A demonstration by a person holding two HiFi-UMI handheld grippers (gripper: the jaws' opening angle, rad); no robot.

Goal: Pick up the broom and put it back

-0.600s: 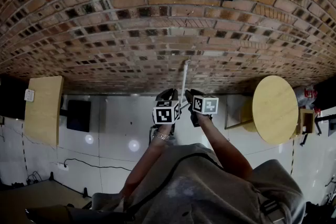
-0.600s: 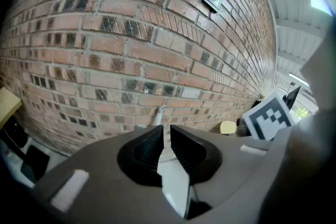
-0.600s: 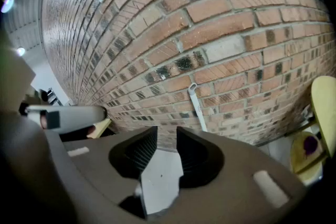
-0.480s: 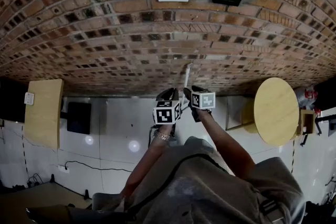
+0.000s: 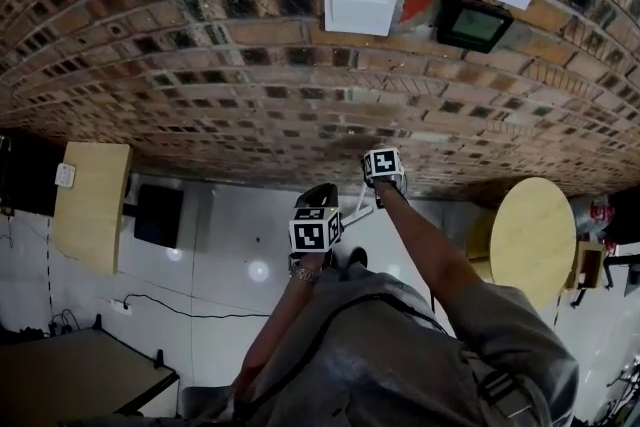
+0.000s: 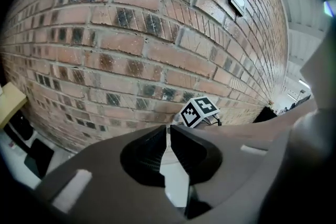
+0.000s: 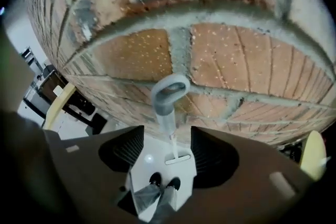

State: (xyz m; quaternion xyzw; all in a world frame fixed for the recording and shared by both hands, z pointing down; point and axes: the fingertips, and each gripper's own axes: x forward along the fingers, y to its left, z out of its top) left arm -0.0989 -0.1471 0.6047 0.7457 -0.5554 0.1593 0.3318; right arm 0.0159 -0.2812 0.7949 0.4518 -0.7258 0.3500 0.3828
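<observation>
Two claws work close to the brick wall point(image 5: 180, 65), but the coming move turns on only one of them. The broom point(image 7: 169, 113) stands on end on the white floor point(image 7: 149, 162) at the foot of the wall. Its grey top loop seems to lean against the bricks, so its long axis runs up the wall, nearly upright.

The right claw point(image 7: 167, 136) hangs at that top end and points steeply down along the handle. In the right gripper view the loop and shaft run up the middle of the gap, with the small broom head far below at the wall's base. The jaws are released and wide, with bare space on either side of the shaft, so nothing is gripped.

The left claw point(image 6: 168, 136) sits lower and farther out from the wall than the right one. Its jaws are clenched to a thin slit with nothing between them.

The right claw is plainly the nearer, already astride the handle. Because the shaft lies along the claw's own line of sight, I judge that a grasp needs only a squeeze across it. A withdrawal would have to pull back up along that same line, away from the wall, so neither jaw knocks the leaning broom sideways.
</observation>
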